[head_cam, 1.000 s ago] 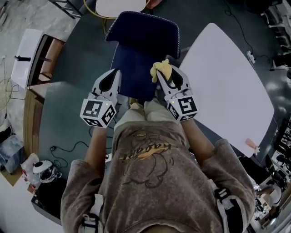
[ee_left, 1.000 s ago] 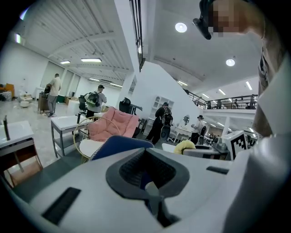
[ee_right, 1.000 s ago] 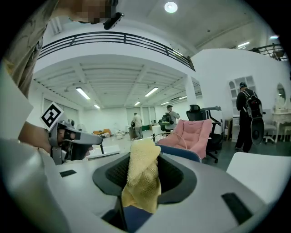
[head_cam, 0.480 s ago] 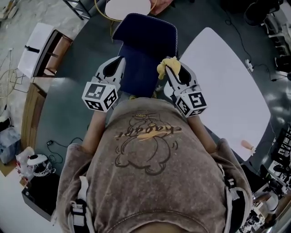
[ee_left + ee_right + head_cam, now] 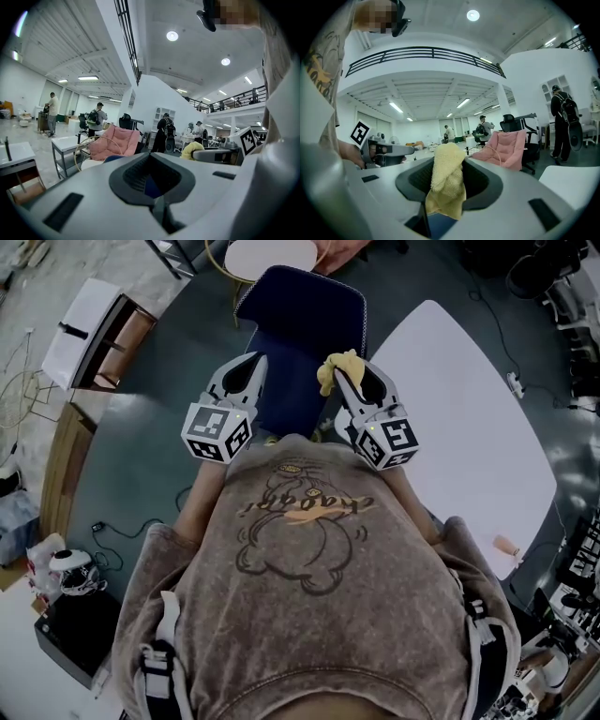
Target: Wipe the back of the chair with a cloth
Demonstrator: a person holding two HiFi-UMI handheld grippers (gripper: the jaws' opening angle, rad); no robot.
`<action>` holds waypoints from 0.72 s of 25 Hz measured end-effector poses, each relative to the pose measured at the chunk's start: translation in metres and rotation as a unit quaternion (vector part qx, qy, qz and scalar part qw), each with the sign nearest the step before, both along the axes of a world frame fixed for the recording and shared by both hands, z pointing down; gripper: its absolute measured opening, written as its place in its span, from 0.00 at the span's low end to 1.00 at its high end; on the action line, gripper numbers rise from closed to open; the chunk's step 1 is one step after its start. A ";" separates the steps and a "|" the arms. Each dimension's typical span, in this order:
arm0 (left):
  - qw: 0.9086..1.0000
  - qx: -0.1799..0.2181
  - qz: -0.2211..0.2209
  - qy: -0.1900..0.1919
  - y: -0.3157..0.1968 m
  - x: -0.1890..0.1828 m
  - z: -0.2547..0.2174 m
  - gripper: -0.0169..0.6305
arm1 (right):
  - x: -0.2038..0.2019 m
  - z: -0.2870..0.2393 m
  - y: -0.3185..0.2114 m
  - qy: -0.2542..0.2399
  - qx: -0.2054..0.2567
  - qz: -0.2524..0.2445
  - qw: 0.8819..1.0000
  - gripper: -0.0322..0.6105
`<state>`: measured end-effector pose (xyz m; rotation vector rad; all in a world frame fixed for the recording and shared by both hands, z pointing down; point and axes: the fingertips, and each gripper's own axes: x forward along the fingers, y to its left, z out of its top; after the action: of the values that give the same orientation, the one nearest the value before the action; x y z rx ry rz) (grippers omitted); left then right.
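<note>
A dark blue chair (image 5: pixel 298 329) stands right in front of me in the head view, its back (image 5: pixel 305 298) at the far end and its seat nearer. My right gripper (image 5: pixel 336 374) is shut on a bunched yellow cloth (image 5: pixel 338 366), held over the seat's right side, short of the chair's back. In the right gripper view the cloth (image 5: pixel 447 180) hangs down between the jaws of that gripper (image 5: pixel 449 157). My left gripper (image 5: pixel 257 360) hovers over the seat's left edge, jaws together with nothing in them. The left gripper view shows the left gripper (image 5: pixel 150 158) and the cloth (image 5: pixel 193 149) off to the right.
A large white table (image 5: pixel 469 418) lies just right of the chair. Beyond the chair stands a round white seat with a yellow ring (image 5: pixel 270 254). A wooden desk (image 5: pixel 89 348) is at the left, with cables (image 5: pixel 127 531) on the floor. People and a pink chair (image 5: pixel 115 143) are farther off.
Both grippers have moved forward over the seat toward the chair's back, level with each other. The right one still holds the cloth. The body now covers the seat's near end.
</note>
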<state>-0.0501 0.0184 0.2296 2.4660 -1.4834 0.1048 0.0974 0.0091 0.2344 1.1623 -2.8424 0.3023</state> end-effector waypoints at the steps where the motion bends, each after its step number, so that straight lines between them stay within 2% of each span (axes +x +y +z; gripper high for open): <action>1: 1.000 0.002 -0.002 -0.001 0.000 0.001 0.001 0.04 | 0.001 0.000 -0.002 0.000 0.000 0.001 1.000 0.32; 18: 0.999 0.019 -0.034 0.005 -0.001 -0.024 0.000 0.04 | 0.004 0.008 -0.007 0.025 0.006 0.022 0.999 0.32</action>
<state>-0.0738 0.0171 0.2299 2.4394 -1.5772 0.0514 0.1013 0.0017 0.2429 1.2187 -2.7839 0.2542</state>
